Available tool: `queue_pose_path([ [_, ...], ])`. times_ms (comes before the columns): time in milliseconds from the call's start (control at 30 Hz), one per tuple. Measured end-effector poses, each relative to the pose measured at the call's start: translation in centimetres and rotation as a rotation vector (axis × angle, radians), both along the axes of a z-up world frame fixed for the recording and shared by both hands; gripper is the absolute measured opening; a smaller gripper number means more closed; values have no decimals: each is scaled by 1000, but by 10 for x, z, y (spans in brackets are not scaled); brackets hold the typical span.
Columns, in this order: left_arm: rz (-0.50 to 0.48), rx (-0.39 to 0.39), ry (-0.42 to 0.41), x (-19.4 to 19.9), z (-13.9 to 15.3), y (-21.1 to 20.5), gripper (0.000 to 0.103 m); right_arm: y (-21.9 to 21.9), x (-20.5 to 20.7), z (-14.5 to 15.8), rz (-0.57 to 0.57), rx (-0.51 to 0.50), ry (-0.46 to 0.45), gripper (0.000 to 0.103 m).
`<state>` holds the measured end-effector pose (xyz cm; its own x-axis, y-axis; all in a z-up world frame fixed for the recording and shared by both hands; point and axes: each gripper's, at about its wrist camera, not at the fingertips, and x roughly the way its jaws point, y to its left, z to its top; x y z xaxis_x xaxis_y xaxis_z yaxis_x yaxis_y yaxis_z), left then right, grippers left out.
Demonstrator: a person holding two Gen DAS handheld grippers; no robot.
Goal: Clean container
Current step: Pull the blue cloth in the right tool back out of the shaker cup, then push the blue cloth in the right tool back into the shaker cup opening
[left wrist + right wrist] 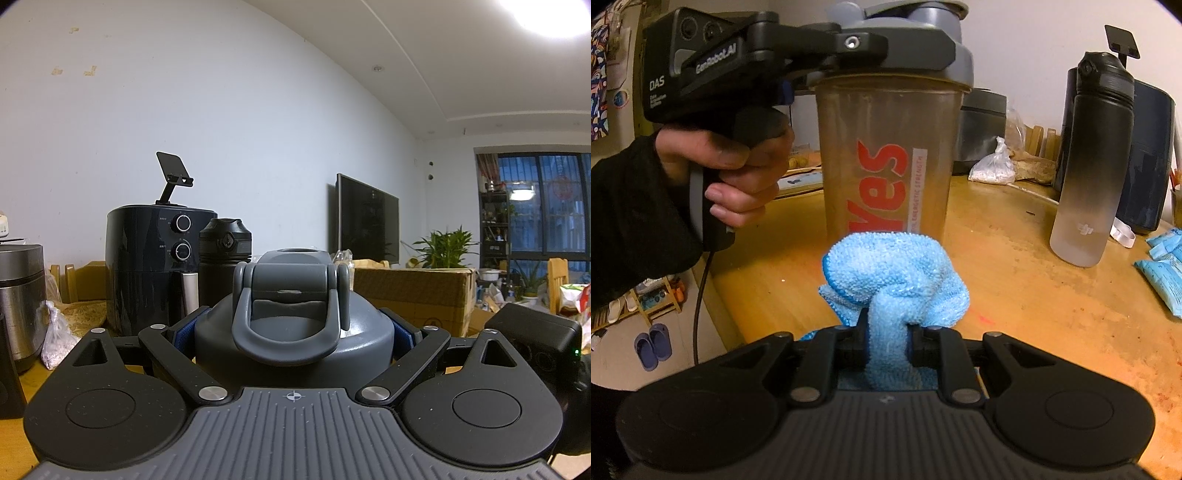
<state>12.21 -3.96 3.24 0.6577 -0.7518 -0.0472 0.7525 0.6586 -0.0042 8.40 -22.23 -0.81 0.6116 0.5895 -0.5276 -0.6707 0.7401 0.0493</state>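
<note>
Left gripper (293,328): jaws clamped on shaker (886,155) lid, steadying it upright on desk (1034,295). Right gripper (886,343): jaws pinch bunched cloth (897,273), presented at shaker wall for wiping.

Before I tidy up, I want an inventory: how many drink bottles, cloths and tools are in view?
Drink bottles: 2, shaker and black-to-grey bottle
Cloths: 1, blue cloth
Tools: 2, left tool and right tool
Total: 5
</note>
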Motion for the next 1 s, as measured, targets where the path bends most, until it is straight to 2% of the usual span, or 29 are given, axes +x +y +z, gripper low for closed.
queue_pose_path([
  [600, 3, 19, -1, 2, 1, -2, 95, -12, -13, 27, -37, 132, -104, 8],
  [1000, 12, 34, 5, 4, 3, -4, 95, -23, -28, 49, -66, 267, -255, 8],
])
